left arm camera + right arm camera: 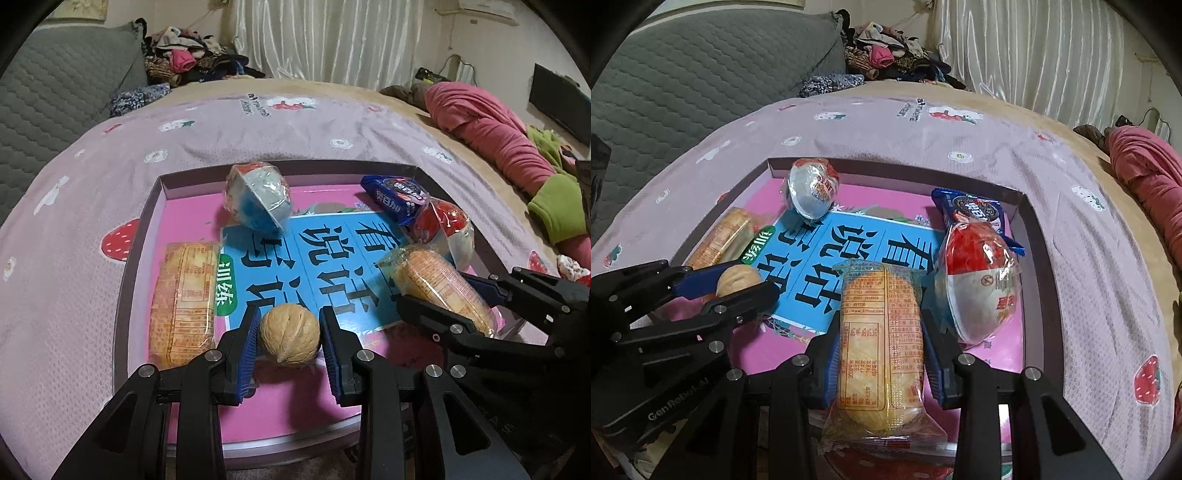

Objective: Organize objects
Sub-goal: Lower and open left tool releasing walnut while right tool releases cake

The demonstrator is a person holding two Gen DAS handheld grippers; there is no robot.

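Pink-lined and shallow, the dark-walled cardboard box tray (136, 236) is lying on the mauve strawberry-print bedspread (258, 129) and is already taking in most of the snacks, so the organizing looks well advanced but not finished.

Lying inside it are a long orange-printed cracker packet in clear wrap (184, 295) by the left wall, a blue-and-white egg-shaped toy in crinkly plastic (258, 199) toward the far wall, a blue foil sandwich-cookie packet (397, 195) in the far right corner, and a red-and-white wrapped egg-shaped toy (448, 232) just in front of it.

Two items are not yet resting in the tray. The left tool (289, 339) is clamping a round tan walnut (289, 338) between its blue pads, hanging over the near part of the pink floor. The right tool (881, 354) is gripping a second orange cracker packet in clear wrap (877, 332) across its middle, over the near right part, just beside the red-and-white egg.

What seems left is setting both down and letting go; open floor is showing by the near wall for each. Whether anything is waiting outside the tray cannot be told.
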